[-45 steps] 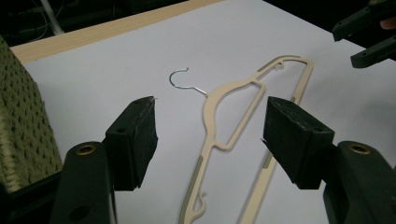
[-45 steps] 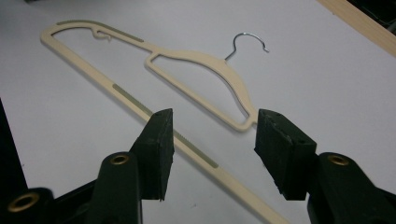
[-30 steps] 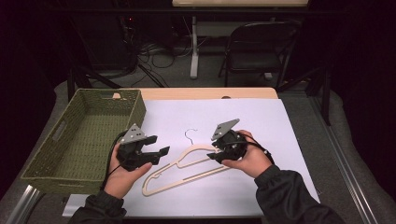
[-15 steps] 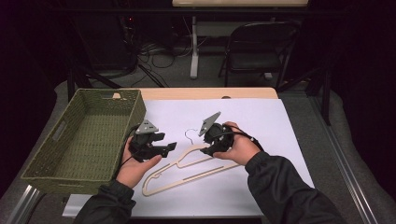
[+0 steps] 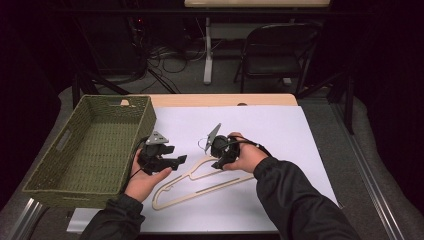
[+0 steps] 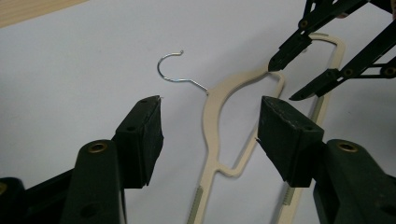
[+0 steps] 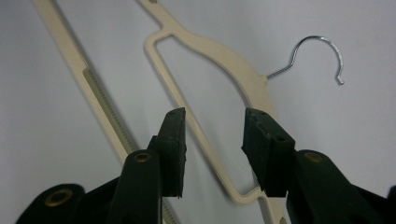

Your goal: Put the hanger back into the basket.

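Note:
A cream hanger [image 5: 200, 184] with a thin metal hook [image 5: 202, 143] lies flat on the white sheet. In the high view my left gripper [image 5: 181, 159] hovers at its left shoulder, and my right gripper [image 5: 216, 163] is just right of the neck. The left gripper [image 6: 211, 109] is open, with the hanger [image 6: 211, 135] below and between its jaws and the hook [image 6: 170, 70] beyond. The right gripper [image 7: 215, 116] is open astride the hanger's inner bar [image 7: 187, 107], touching nothing. The right gripper's open tips [image 6: 299, 70] appear at the top right of the left gripper view.
A green woven basket [image 5: 135, 117] stands at the table's left, close to my left hand. The white sheet [image 5: 280, 135] covers most of the wooden table [image 5: 225, 100]. A folding chair [image 5: 280, 50] and cables sit on the floor beyond the far edge.
Both grippers have moved forward and inward, closing on the hanger's neck from either side. The hanger has not moved.

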A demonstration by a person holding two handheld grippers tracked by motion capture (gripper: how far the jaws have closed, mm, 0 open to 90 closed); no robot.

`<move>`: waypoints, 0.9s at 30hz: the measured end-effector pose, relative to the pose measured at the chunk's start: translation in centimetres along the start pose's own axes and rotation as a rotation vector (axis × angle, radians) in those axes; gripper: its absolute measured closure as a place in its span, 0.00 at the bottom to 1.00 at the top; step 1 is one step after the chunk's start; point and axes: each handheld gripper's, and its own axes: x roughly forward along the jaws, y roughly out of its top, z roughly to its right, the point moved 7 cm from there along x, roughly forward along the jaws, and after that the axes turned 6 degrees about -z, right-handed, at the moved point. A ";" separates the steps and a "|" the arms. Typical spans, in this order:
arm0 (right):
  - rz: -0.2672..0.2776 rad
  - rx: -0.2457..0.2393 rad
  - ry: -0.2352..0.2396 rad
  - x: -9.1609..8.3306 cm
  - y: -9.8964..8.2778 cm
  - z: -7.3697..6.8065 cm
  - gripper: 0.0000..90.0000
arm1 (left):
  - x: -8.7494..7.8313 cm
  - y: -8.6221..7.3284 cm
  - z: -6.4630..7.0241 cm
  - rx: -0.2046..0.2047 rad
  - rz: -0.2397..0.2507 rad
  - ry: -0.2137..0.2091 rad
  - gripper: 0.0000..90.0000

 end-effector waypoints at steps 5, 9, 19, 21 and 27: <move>-0.047 -0.015 0.013 1.5 -0.2 0.0 0.67 | -0.2 -0.1 0.0 0.001 0.002 0.000 0.45; -0.065 -0.029 0.018 2.3 0.0 -0.1 0.68 | -0.3 -0.1 0.1 0.003 0.003 -0.003 0.45; -0.131 -0.053 0.038 3.5 -0.6 -0.2 0.74 | -0.4 -0.4 -0.1 0.005 -0.003 0.003 0.45; -0.139 -0.052 0.043 3.7 -0.7 -0.3 0.74 | -0.4 -0.4 -0.1 0.005 -0.003 0.001 0.45; -0.155 -0.063 0.039 4.1 -0.7 -0.1 0.74 | -0.3 -0.5 0.0 0.001 -0.006 -0.001 0.45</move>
